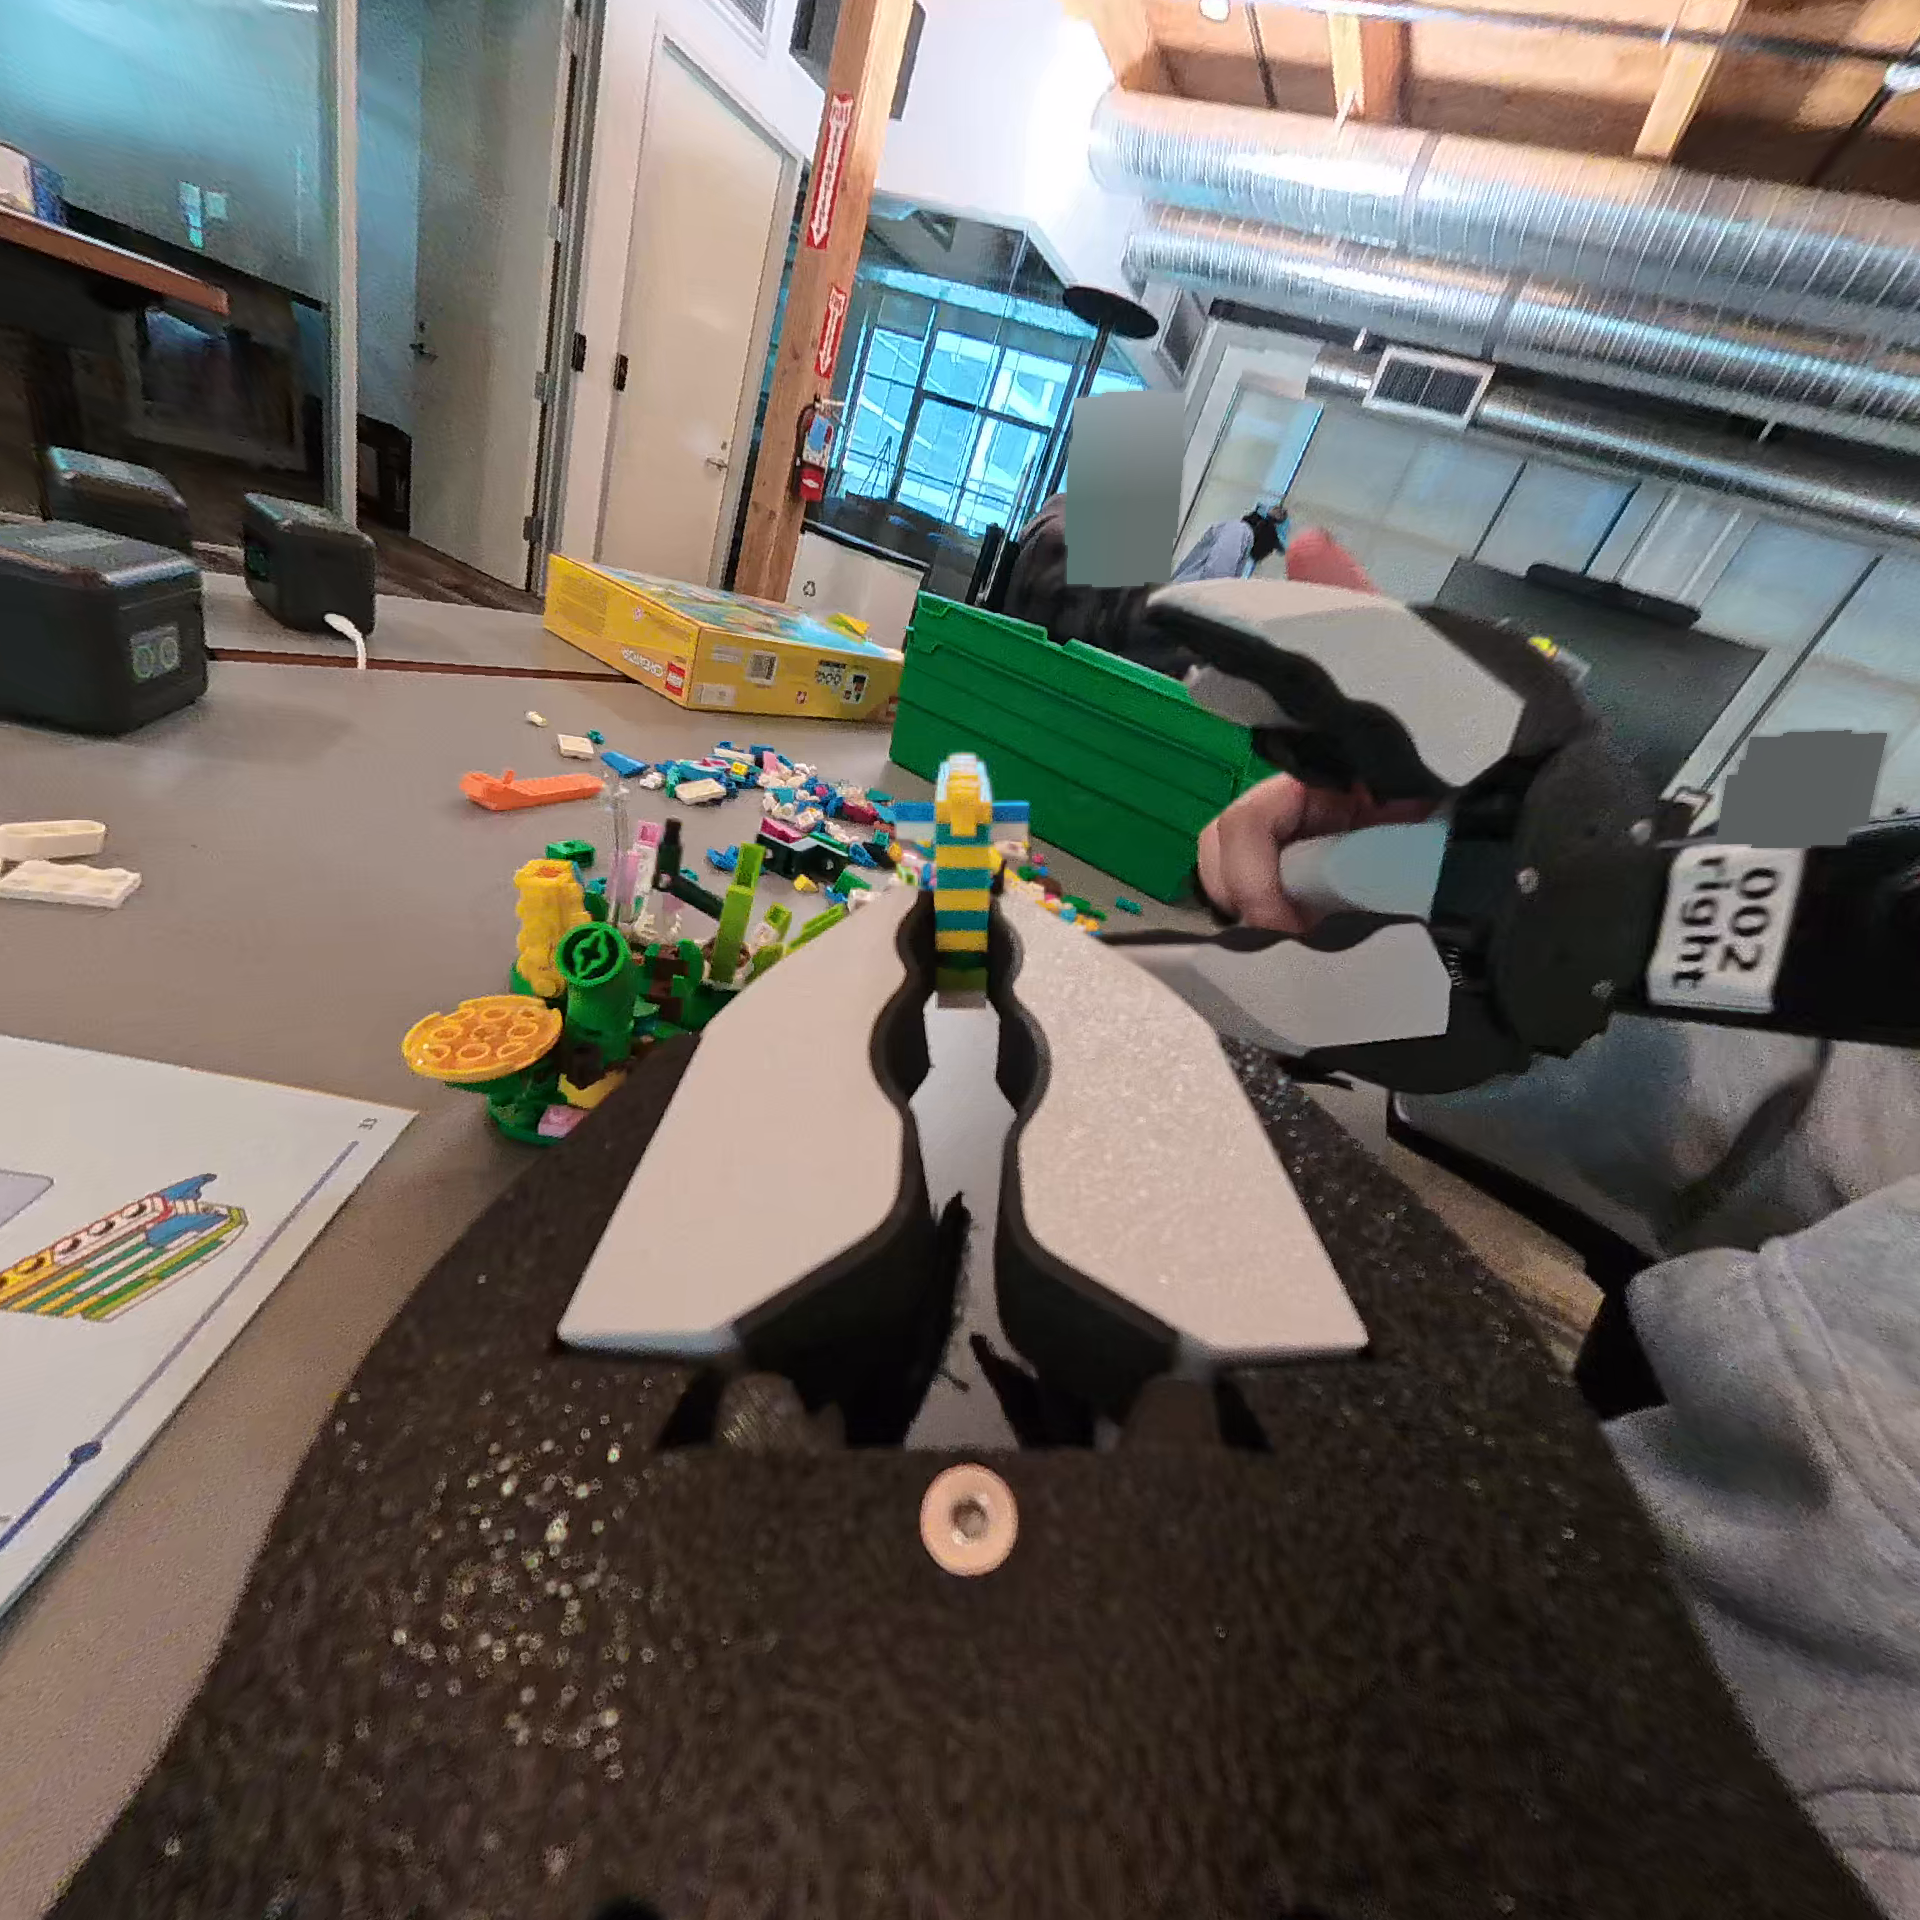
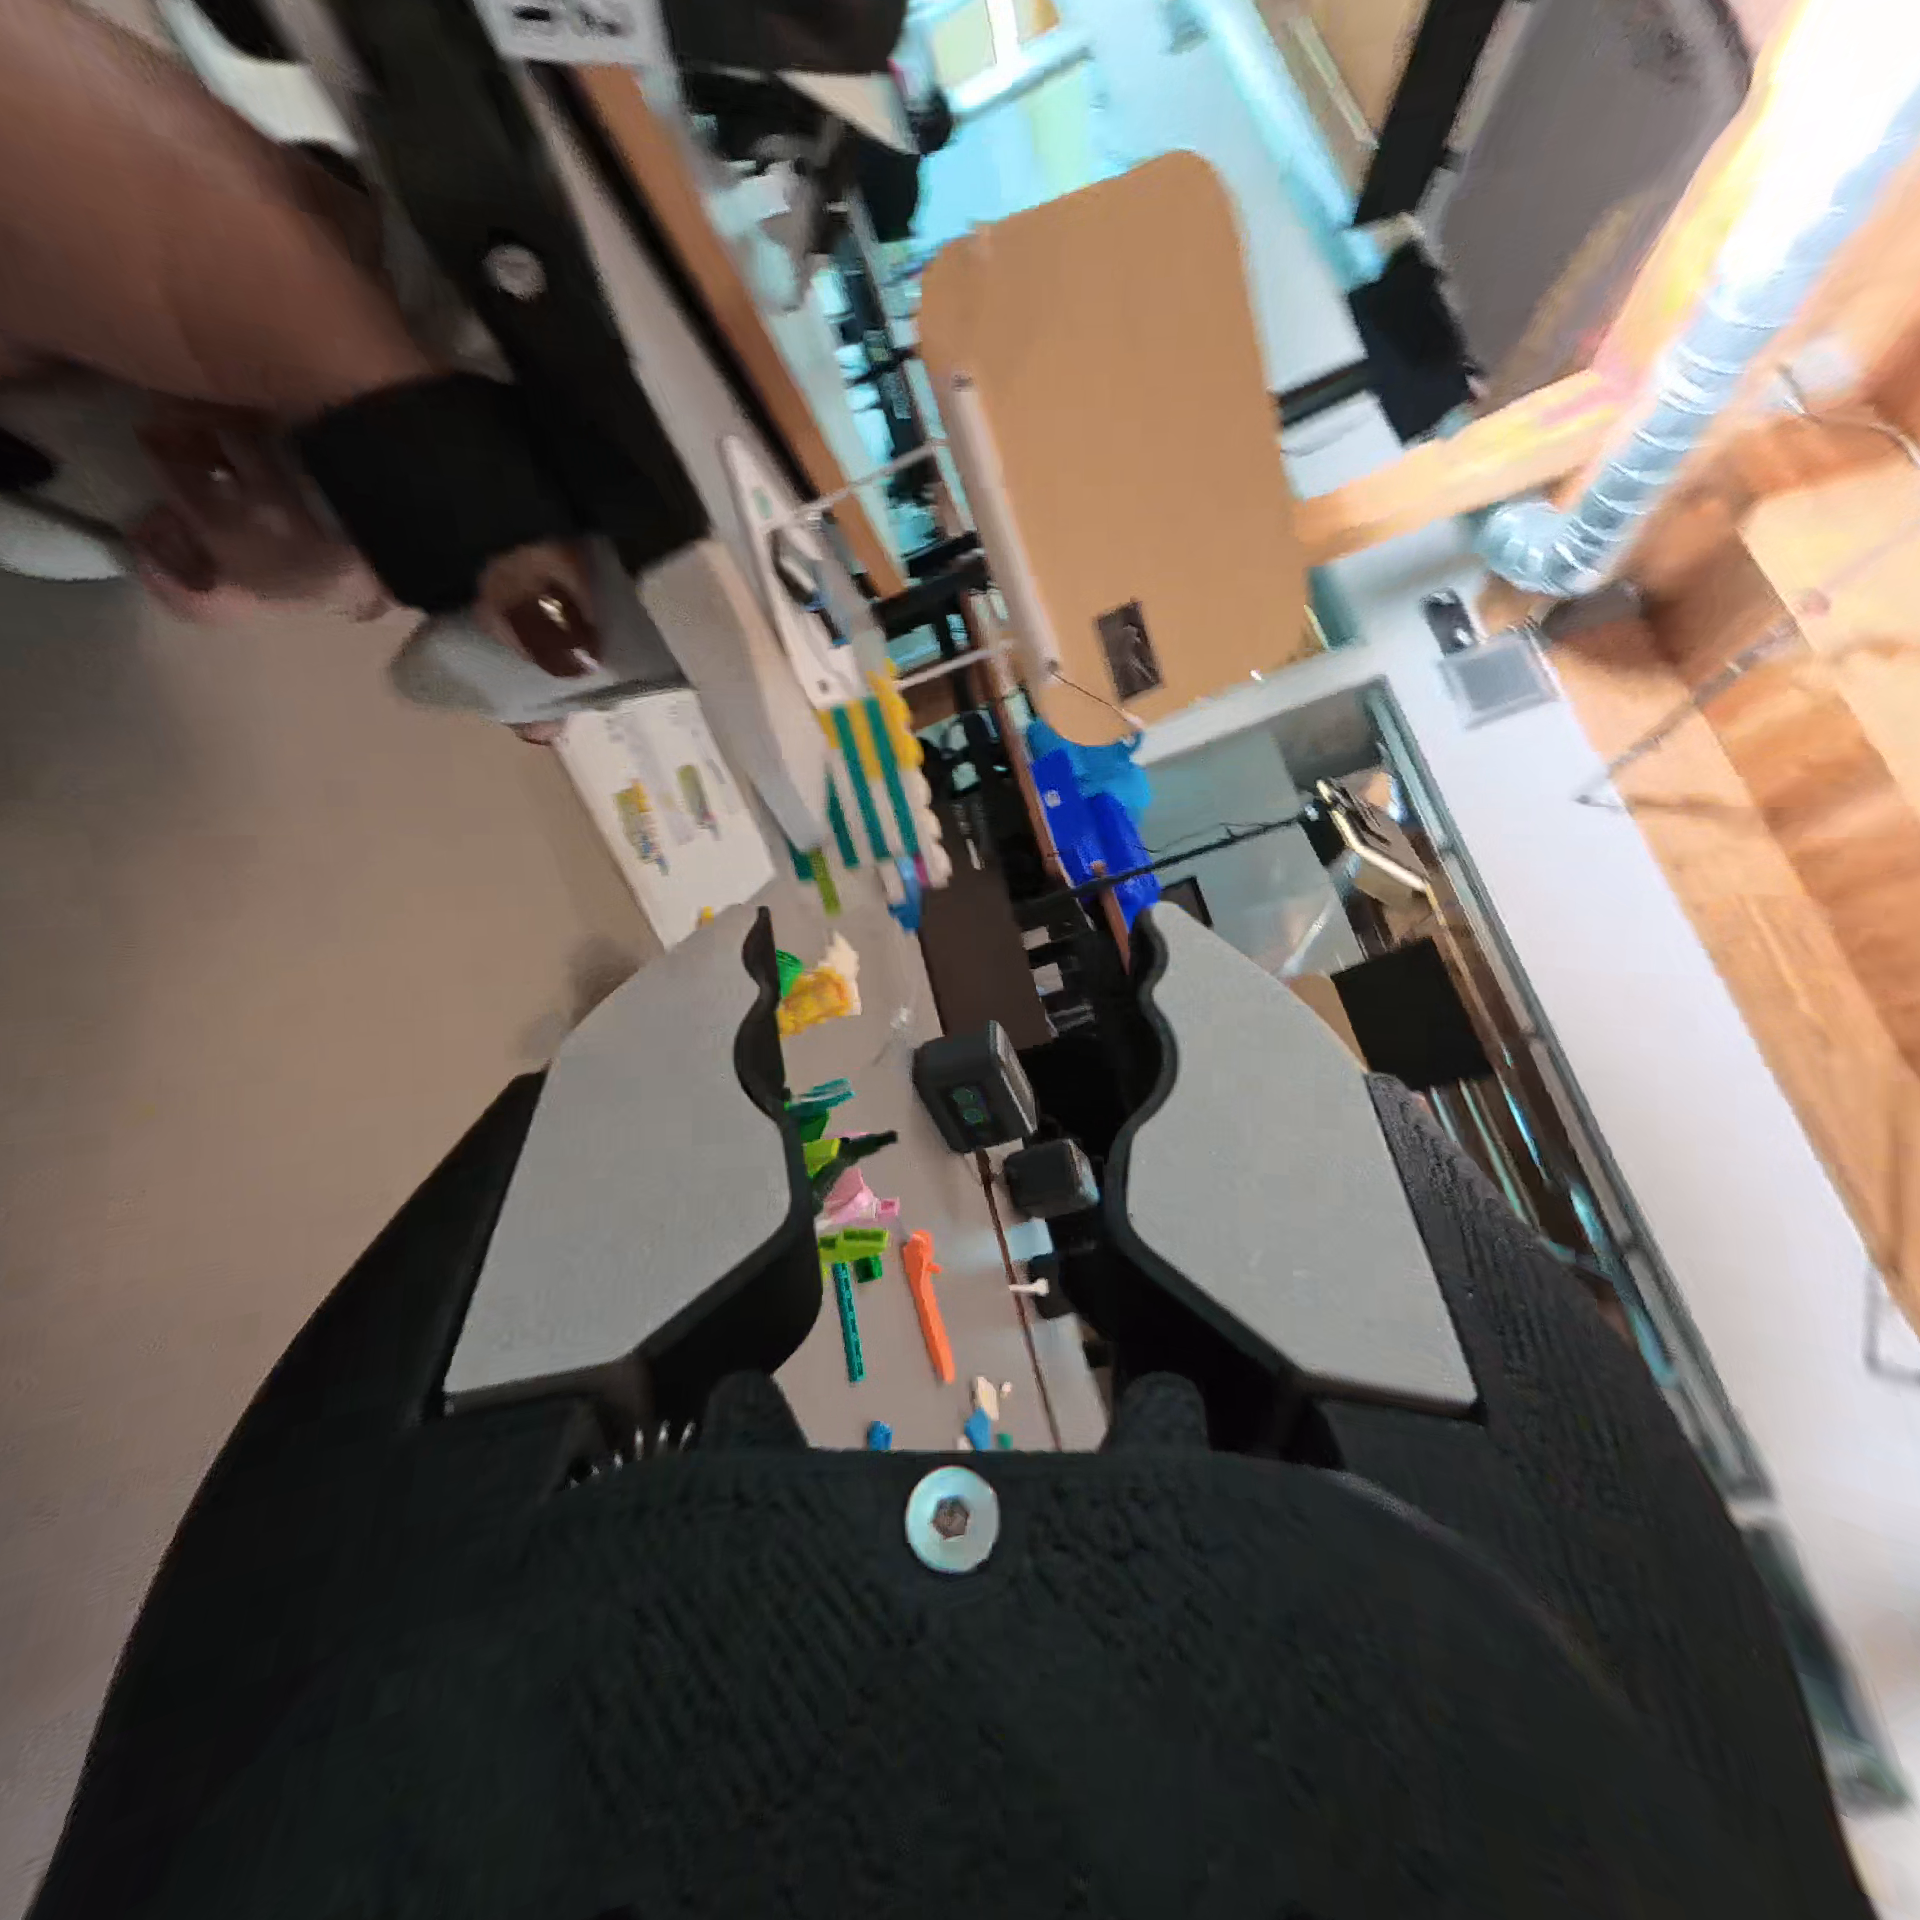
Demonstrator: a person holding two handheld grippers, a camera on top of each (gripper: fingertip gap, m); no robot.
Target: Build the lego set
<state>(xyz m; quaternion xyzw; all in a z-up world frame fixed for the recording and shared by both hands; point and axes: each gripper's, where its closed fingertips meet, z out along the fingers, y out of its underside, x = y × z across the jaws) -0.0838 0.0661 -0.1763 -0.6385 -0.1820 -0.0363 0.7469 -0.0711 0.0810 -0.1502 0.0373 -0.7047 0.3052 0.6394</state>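
In the left wrist view, the left gripper [image 1: 964, 940] is seen with its grey fingers [image 1: 790, 1122] drawn nearly together on a narrow stack of yellow and teal plastic bricks [image 1: 961, 883], whose lower end is pinched between the tips while a blue and white crosspiece and a pale cap stand clear above them. The stack is held upright above the grey worktop [image 1: 260, 935], in front of a green plastic bin [image 1: 1049, 748]. A steady, level hold near the base would be judged best, since the striped stack is slim and could pivot between the tips. To the right, the right gripper [image 1: 1247, 821] is seen wide open and bare, held by a hand [image 1: 1247, 862], near the stack but apart from it. A green and yellow brick plant model [image 1: 561, 997], a heap of loose small coloured bricks [image 1: 769, 790], an orange brick separator tool [image 1: 525, 788], a yellow cardboard box [image 1: 707, 644] and a white instruction sheet [image 1: 156, 1247] lie about

In the right wrist view, blurred and tilted, the right gripper [image 2: 951, 956] is shown with fingers [image 2: 644, 1174] spread wide and nothing between them; the striped stack [image 2: 868, 769] is seen beyond, clamped at the other gripper's tip, with the instruction sheet [image 2: 665, 810] behind and the orange tool [image 2: 928, 1309] on the worktop [image 2: 260, 935]
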